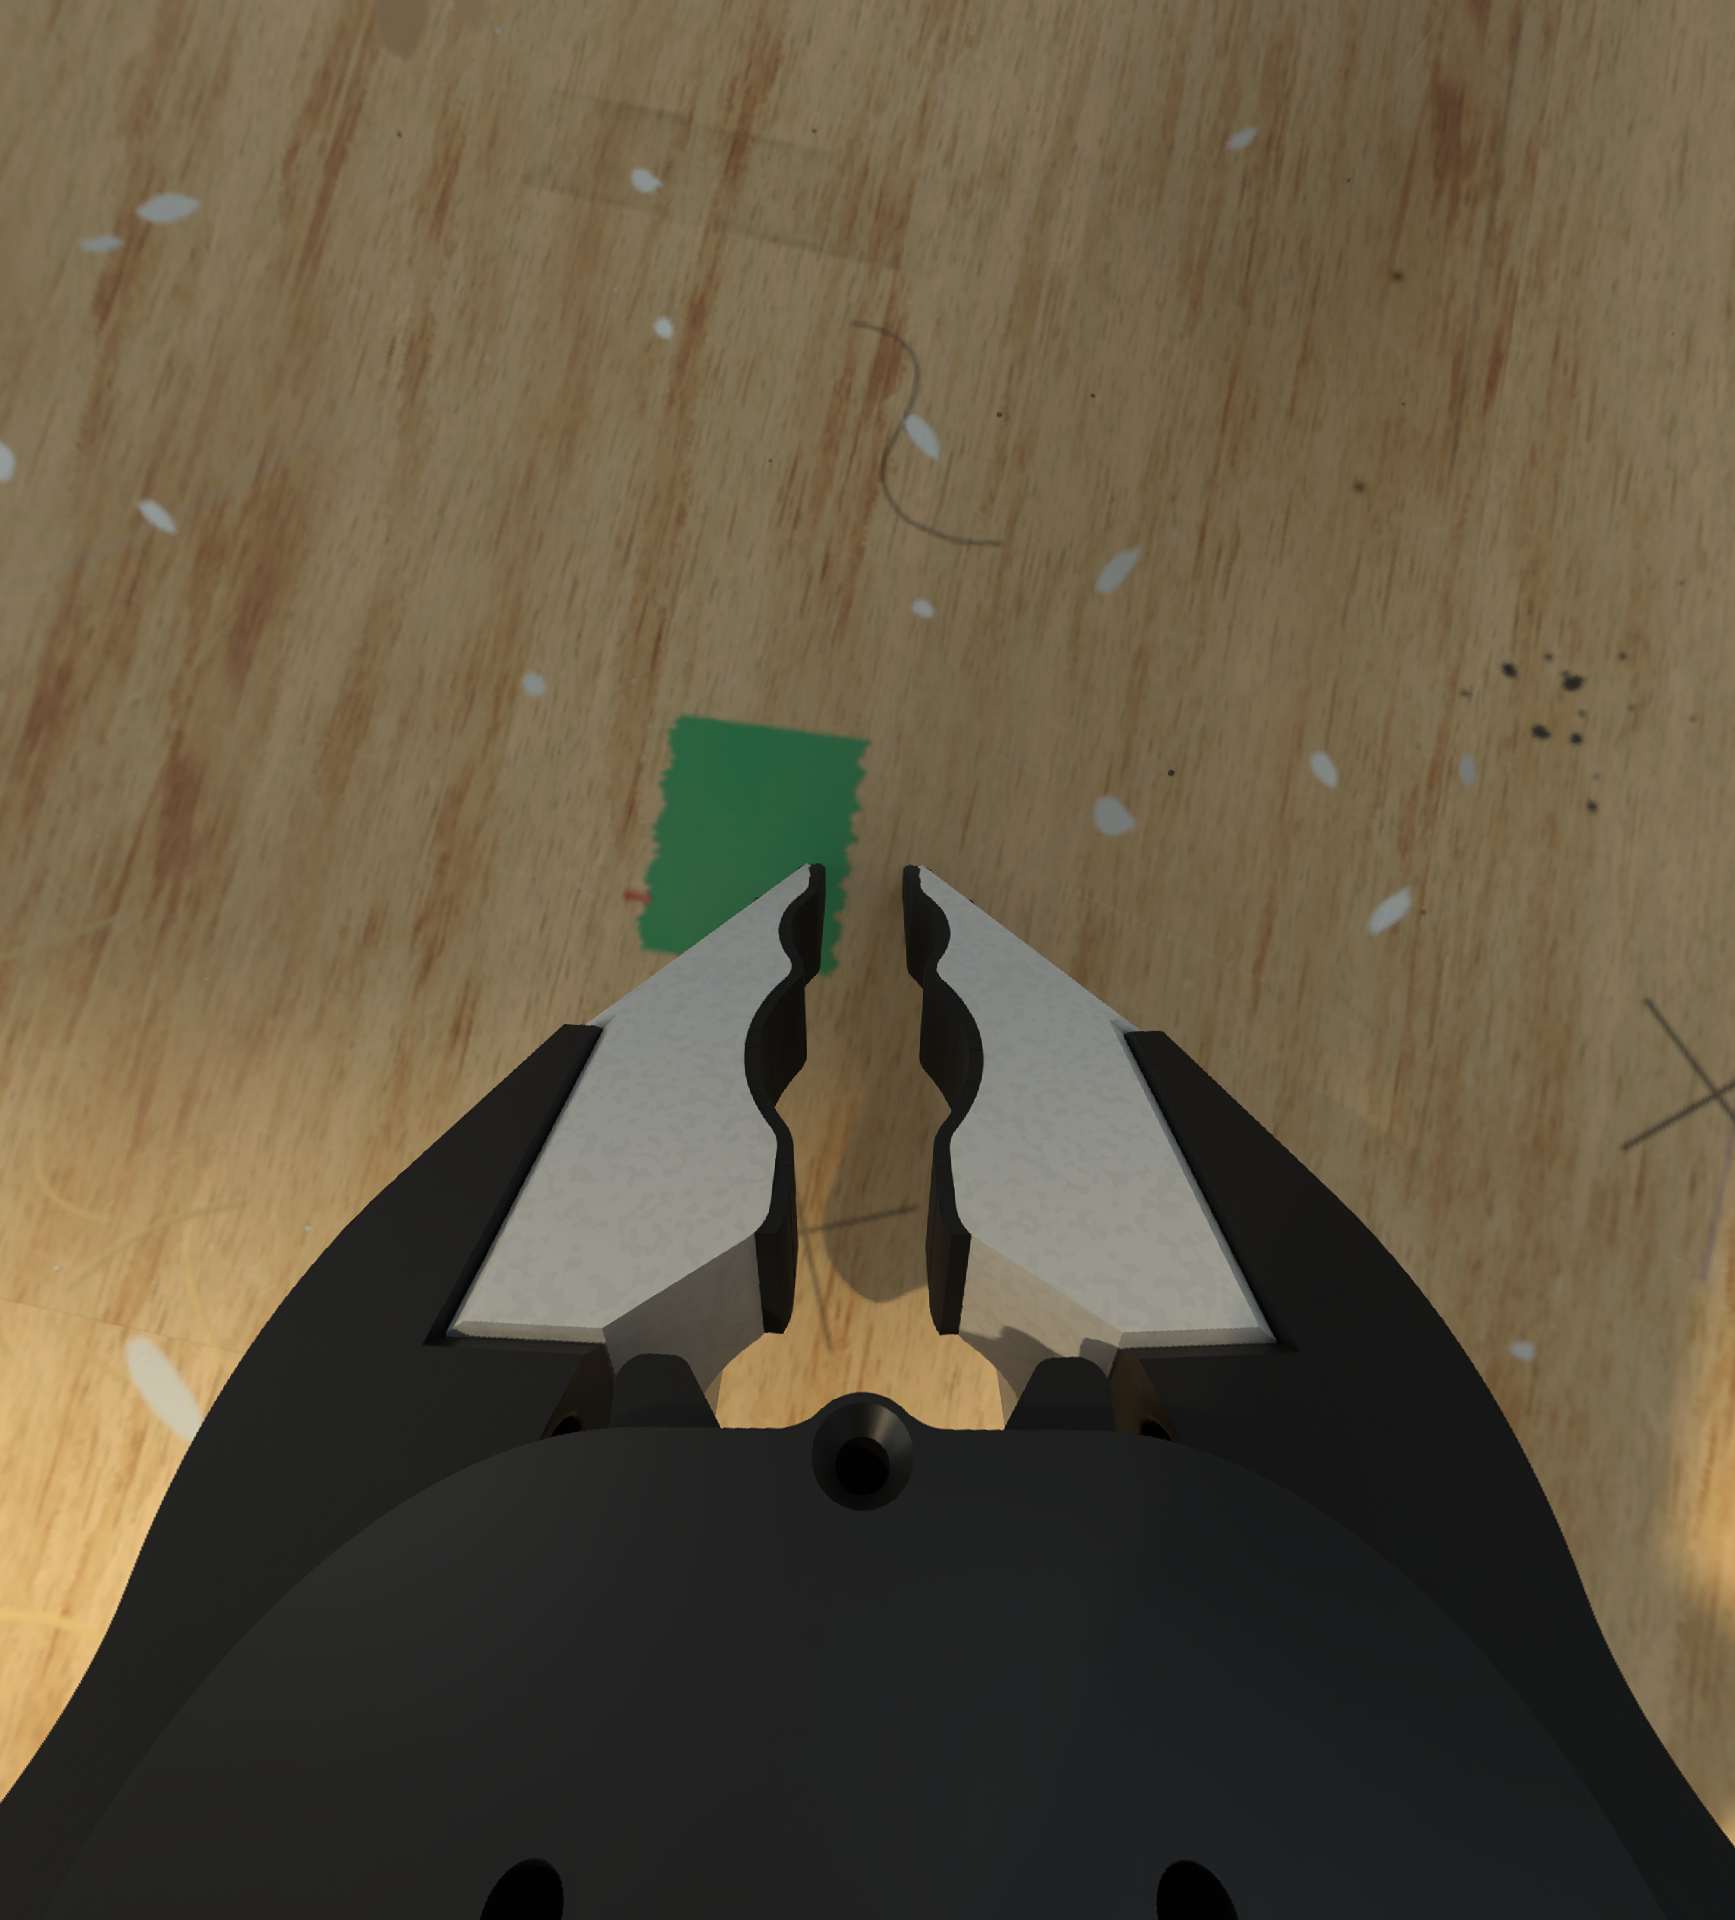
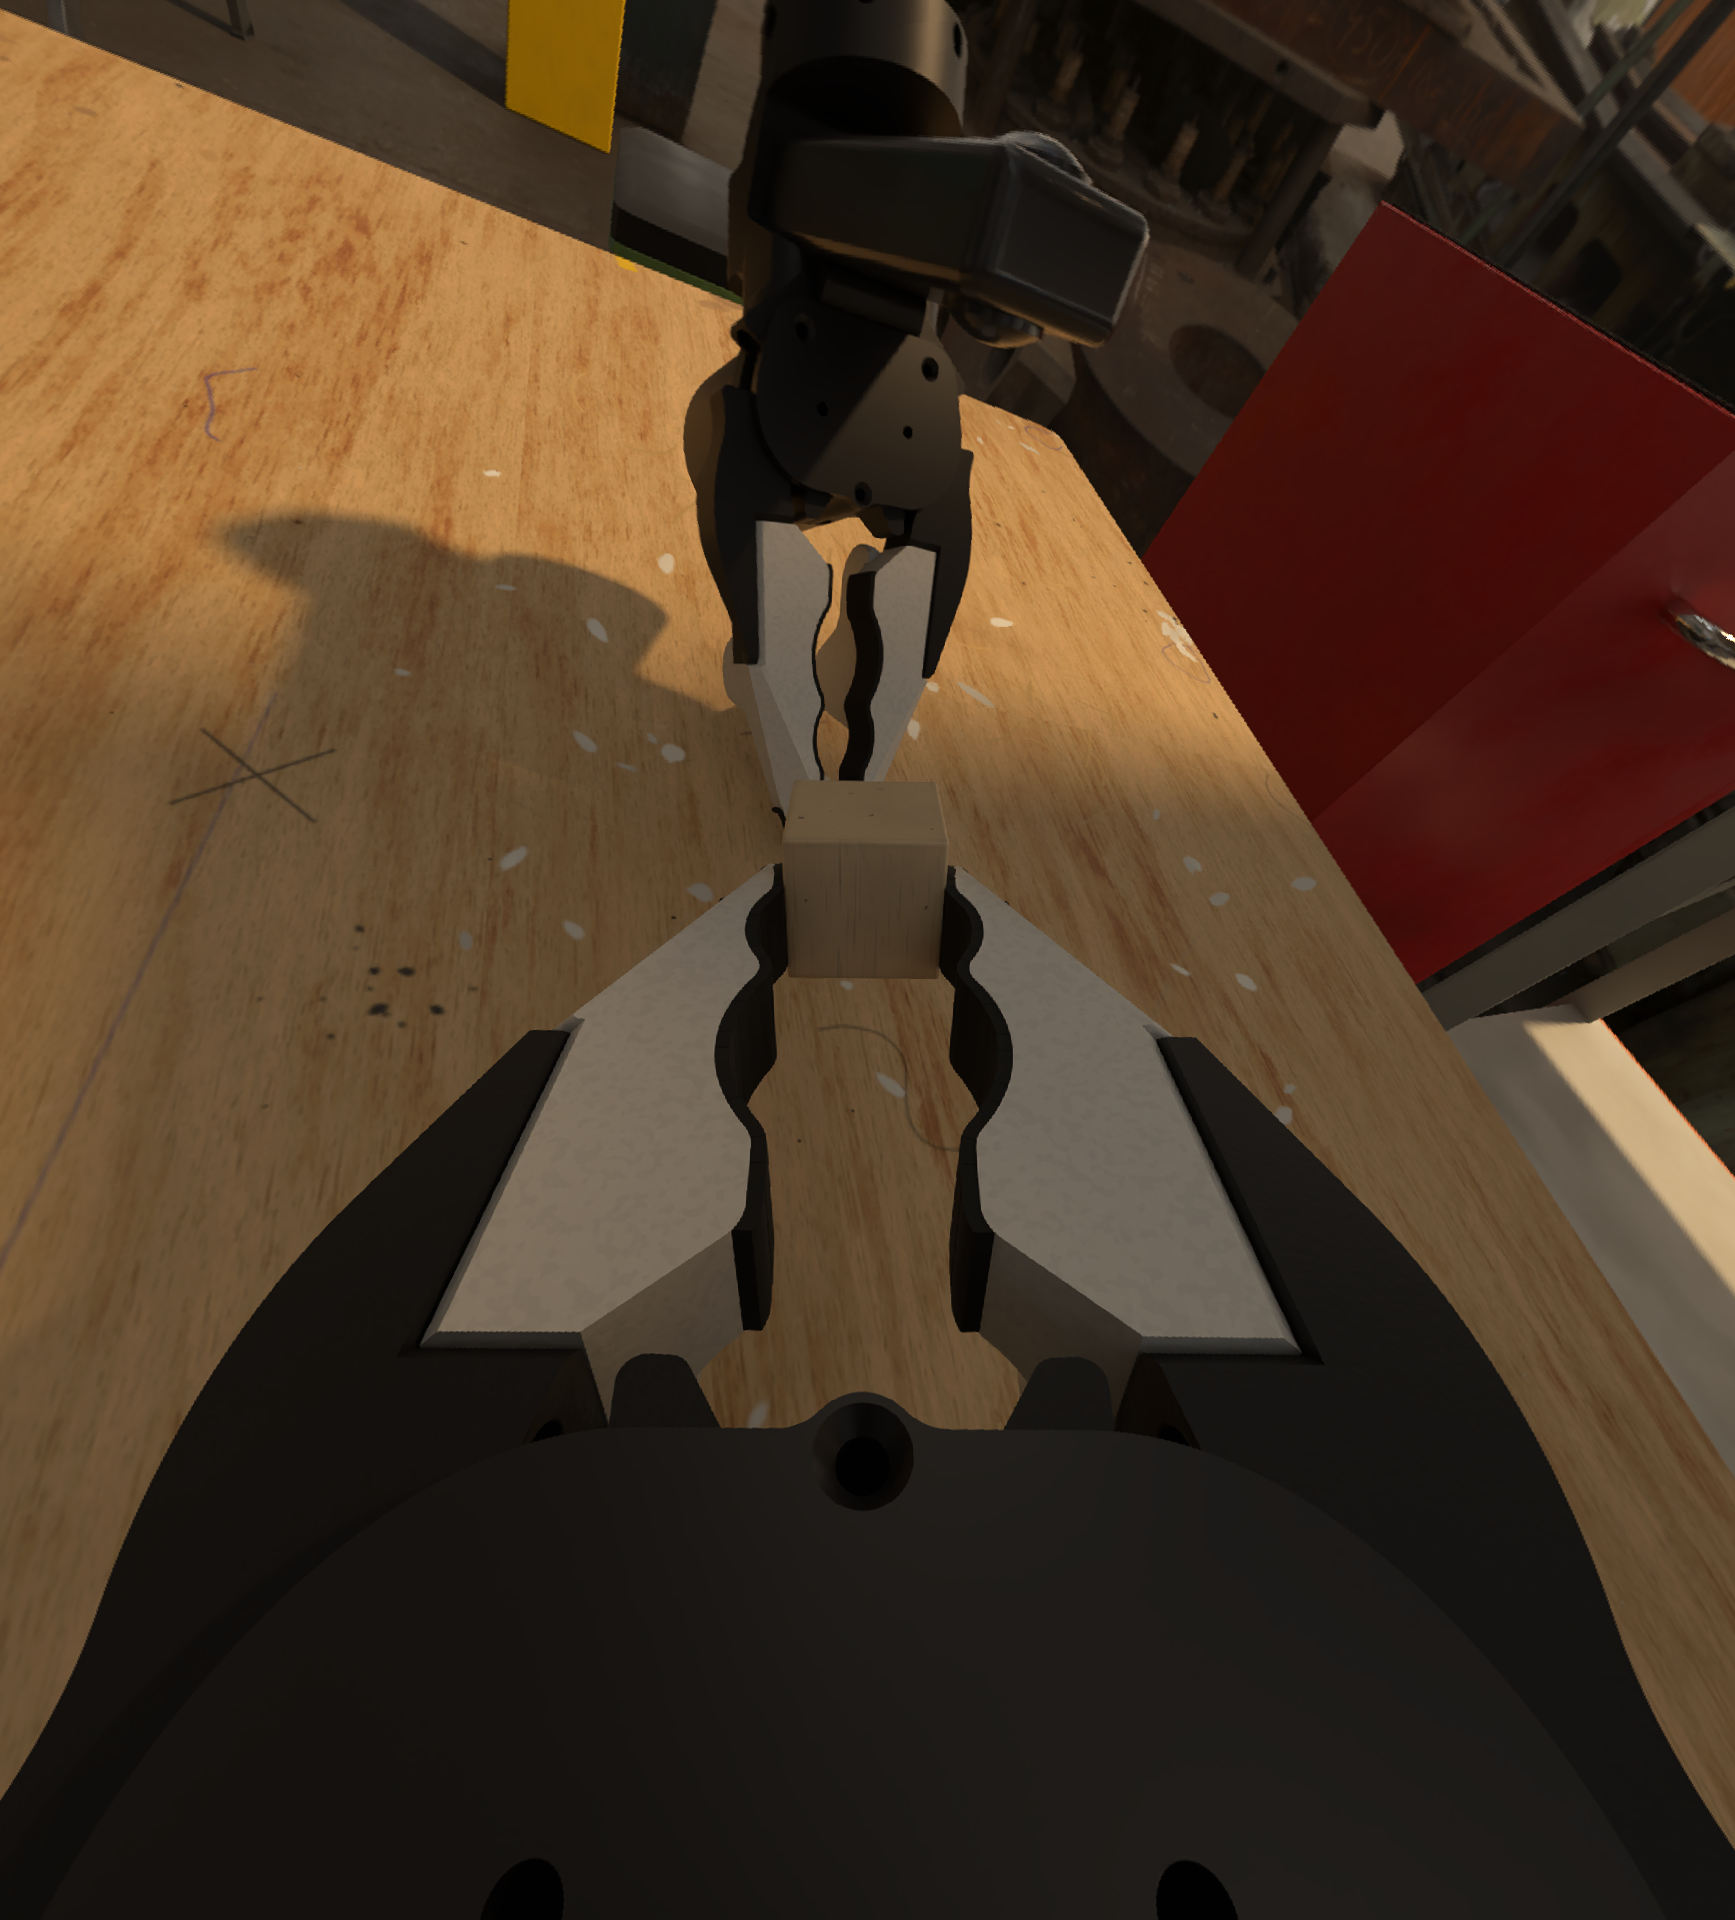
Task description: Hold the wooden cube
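The wooden cube [image 2: 863,894] is a pale, plain block held between the fingertips of my right gripper [image 2: 863,888], which is shut on it low over the wooden table [image 2: 219,312]. I cannot tell whether the cube touches the table. My left gripper [image 1: 863,883] is nearly shut with a narrow gap and holds nothing. In the right wrist view the left gripper [image 2: 842,774] points down just behind the cube, its tips close to the cube's far top edge. The cube does not show in the left wrist view.
A green tape patch [image 1: 754,831] lies on the table under the left fingertips. A red cabinet [image 2: 1517,582] with a metal handle stands past the table's right edge. A yellow post [image 2: 567,68] stands beyond the far edge. Pencil marks and paint flecks dot the tabletop.
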{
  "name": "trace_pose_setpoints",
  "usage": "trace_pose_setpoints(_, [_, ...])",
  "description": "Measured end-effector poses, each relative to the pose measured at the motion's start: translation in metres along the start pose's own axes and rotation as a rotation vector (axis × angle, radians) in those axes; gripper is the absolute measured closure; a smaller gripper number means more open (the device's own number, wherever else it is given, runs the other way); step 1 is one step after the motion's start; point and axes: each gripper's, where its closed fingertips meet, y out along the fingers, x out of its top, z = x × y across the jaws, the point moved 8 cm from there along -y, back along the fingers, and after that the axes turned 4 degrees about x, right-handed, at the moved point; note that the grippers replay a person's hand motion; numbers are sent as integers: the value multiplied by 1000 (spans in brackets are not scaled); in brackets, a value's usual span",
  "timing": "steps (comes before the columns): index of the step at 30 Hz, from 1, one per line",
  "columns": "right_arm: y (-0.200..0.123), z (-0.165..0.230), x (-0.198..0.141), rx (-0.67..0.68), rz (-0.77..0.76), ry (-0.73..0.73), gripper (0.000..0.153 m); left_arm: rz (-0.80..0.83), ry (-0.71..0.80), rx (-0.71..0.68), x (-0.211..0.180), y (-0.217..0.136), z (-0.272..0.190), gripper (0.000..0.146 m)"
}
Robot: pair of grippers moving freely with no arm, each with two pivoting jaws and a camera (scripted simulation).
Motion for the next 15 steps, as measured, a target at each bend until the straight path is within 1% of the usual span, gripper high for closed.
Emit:
trace_pose_setpoints(3, [1,0,-2,1,3,10,124,-18,38,14,0,-1,-3,131])
trace_pose_setpoints(4, [1,0,-2,2,7,8,124,-37,36,-14,1,-2,-4,131])
trace_pose_setpoints(5, [2,1,-2,5,11,4,124,-69,4,-77,3,-5,-5,131])
trace_pose_setpoints(9, [4,7,-1,17,23,-52,124,-226,-219,-484,10,-18,-7,131])
trace_pose_setpoints(11, [5,11,2,21,32,-95,124,-286,-293,-636,11,-21,-11,131])
trace_pose_setpoints(12, [6,14,3,22,38,-123,124,-295,-320,-695,11,-21,-13,131])
trace_pose_setpoints(15, [9,20,5,37,49,-182,124,-304,-352,-788,13,-18,-19,131])
